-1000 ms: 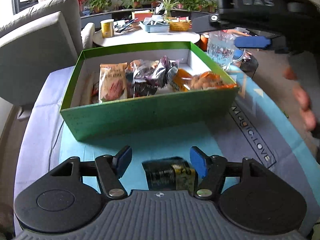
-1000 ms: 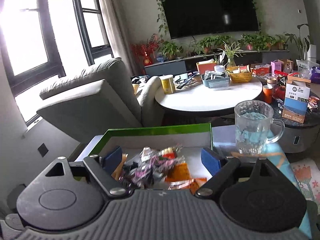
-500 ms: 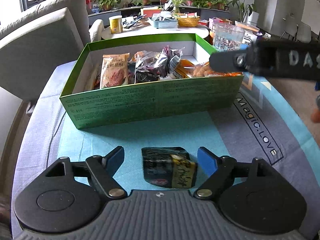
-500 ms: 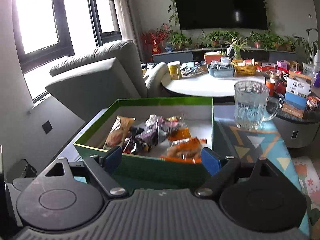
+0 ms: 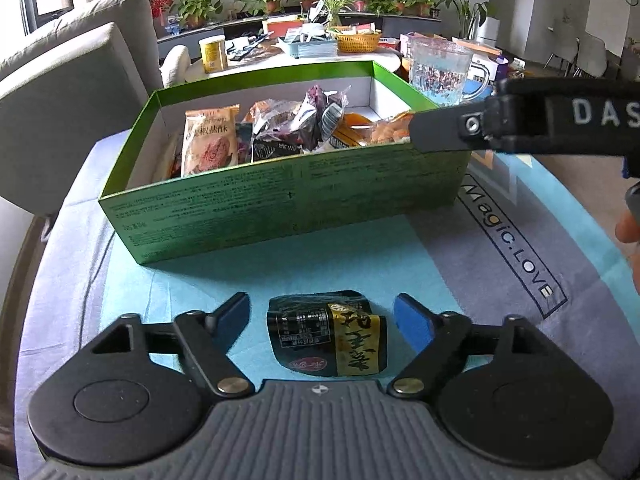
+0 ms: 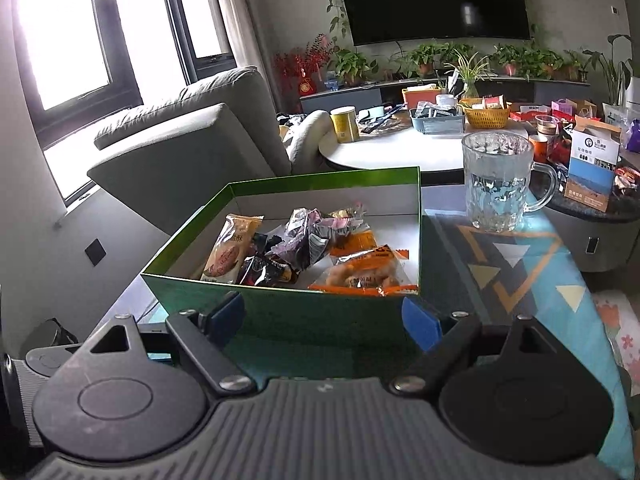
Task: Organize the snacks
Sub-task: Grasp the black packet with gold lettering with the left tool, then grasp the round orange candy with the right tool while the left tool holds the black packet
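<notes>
A black snack packet with a yellow label (image 5: 328, 336) lies on the blue tablecloth, in front of the green box (image 5: 280, 200). My left gripper (image 5: 322, 312) straddles it. Its jaws are closing, but both blue pads (image 5: 412, 320) still stand clear of the packet. Inside the box lie a tan biscuit packet (image 5: 208, 140), purple wrappers (image 5: 304, 120) and an orange packet (image 6: 364, 272). My right gripper (image 6: 322, 312) hangs open and empty just before the box's near wall (image 6: 280, 304). In the left wrist view its black body reaches in over the box's right corner.
A glass mug of water (image 6: 496, 184) stands on the cloth behind the box, to the right. A grey armchair (image 6: 180, 152) is at the left. Beyond is a round white table (image 6: 400, 148) crowded with tins and baskets. A person's fingers (image 5: 628, 228) show at the right edge.
The left jaws spread wider around the black packet, which now shows more fully between them. The right gripper came down from above to the box's near right corner.
</notes>
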Available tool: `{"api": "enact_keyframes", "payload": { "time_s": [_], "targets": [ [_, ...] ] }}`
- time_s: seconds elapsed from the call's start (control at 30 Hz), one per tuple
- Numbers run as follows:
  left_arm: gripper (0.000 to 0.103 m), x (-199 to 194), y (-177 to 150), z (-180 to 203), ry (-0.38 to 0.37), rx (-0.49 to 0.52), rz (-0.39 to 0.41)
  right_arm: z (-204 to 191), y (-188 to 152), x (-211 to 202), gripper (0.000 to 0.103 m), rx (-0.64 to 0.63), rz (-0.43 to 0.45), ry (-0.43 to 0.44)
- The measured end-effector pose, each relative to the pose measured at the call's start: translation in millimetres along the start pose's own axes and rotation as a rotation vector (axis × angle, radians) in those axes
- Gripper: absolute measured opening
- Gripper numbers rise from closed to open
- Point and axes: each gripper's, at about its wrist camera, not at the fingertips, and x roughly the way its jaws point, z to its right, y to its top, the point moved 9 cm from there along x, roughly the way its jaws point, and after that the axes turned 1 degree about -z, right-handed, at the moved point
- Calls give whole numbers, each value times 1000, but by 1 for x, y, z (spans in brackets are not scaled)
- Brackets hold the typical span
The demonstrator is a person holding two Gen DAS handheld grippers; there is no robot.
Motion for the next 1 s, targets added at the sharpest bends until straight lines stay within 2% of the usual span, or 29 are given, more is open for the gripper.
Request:
{"api": "enact_keyframes", "payload": {
  "time_s": [0.1, 0.17, 0.3, 0.47, 0.6, 0.8, 1.0],
  "targets": [
    [60, 3, -3, -1, -20, -15, -14, 2, -1, -2, 50, 3, 3, -4],
    [56, 3, -5, -1, -33, -27, -15, 3, 0, -3, 50, 7, 3, -8],
    [56, -5, -3, -4, -63, -51, 9, 5, -1, -5, 50, 20, 4, -12],
    [56, -28, 9, -23, -20, -72, 86, 5, -5, -8, 50, 13, 2, -12],
    [56, -48, 13, -60, 62, -130, 138, 0, -13, -12, 50, 7, -5, 12],
    [56, -73, 1, -111, 165, -212, 165, -44, -48, -10, 50, -111, -78, 135],
    [56, -97, -14, -141, 201, -259, 186, -119, -92, -3, 50, -255, -173, 308]
  ]
}}
